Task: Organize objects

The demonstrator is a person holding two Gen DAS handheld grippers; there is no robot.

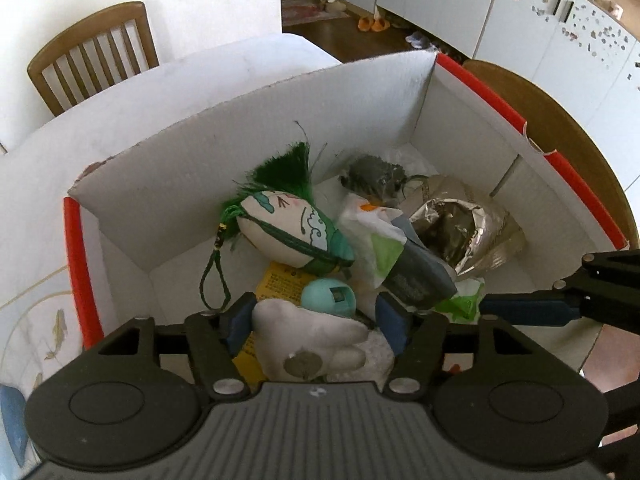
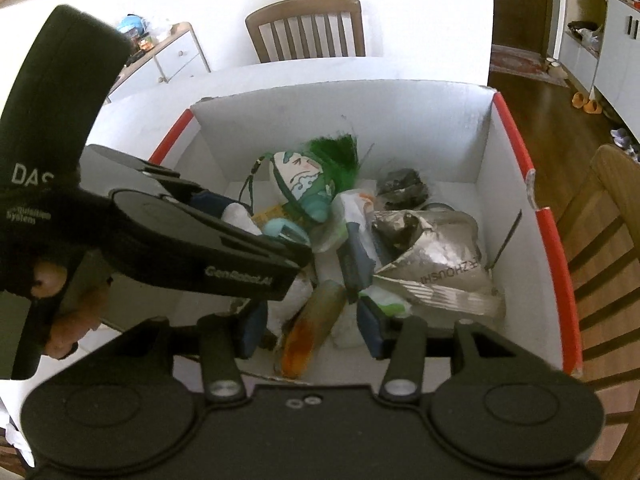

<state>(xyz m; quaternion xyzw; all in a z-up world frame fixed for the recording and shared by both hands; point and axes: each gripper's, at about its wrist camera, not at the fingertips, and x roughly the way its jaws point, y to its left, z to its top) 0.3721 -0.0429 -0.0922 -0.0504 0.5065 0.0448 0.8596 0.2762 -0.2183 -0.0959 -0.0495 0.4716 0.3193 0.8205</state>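
A white cardboard box with red edges (image 1: 224, 184) (image 2: 400, 120) holds several items: a green tasselled pouch (image 1: 292, 232) (image 2: 304, 184), a silver foil bag (image 1: 468, 232) (image 2: 436, 256), a teal round object (image 1: 328, 298) and a grey pack (image 1: 416, 276). My left gripper (image 1: 316, 320) hangs over the box's near side with its fingers around a white plush item (image 1: 312, 340). My right gripper (image 2: 310, 326) is open above an amber translucent object (image 2: 316, 324) in the box. The left gripper also shows in the right wrist view (image 2: 240, 216).
The box stands on a white table (image 1: 200, 76). Wooden chairs stand behind it (image 1: 92, 52) (image 2: 306, 28) and to the right (image 2: 600, 248). White cabinets (image 1: 560, 20) line the far wall.
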